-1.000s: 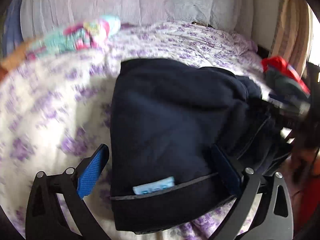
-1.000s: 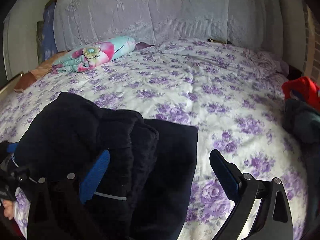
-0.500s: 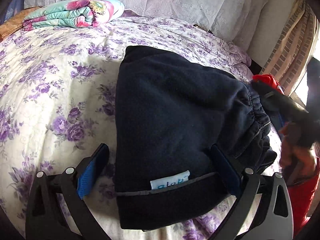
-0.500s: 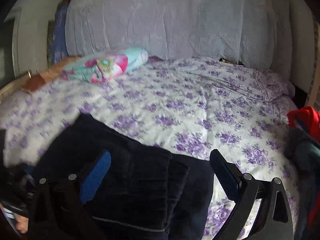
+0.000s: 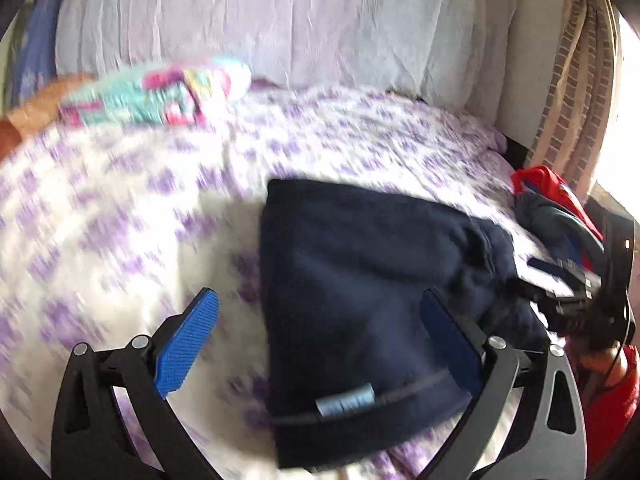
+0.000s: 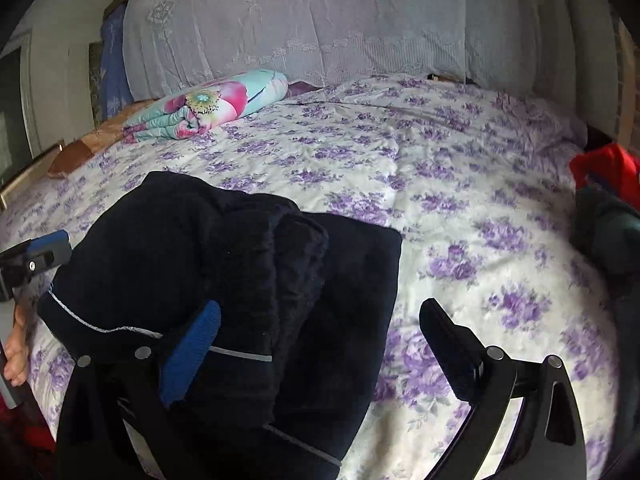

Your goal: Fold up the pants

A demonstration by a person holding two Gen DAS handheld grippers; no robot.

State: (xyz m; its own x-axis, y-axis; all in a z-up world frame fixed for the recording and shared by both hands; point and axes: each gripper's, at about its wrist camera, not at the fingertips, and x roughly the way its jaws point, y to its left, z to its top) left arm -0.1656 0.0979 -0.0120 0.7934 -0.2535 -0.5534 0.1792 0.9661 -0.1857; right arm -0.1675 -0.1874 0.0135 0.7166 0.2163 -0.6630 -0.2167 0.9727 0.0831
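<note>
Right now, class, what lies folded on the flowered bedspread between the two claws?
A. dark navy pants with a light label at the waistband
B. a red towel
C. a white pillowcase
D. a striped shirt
A: the dark navy pants lie in a folded stack on the purple-flowered bedspread, with a pale label at the waistband; the left claw and right claw are both open, holding nothing.

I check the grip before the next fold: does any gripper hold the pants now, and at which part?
Nothing is held. The left gripper and right gripper are both open over the folded pants.
</note>
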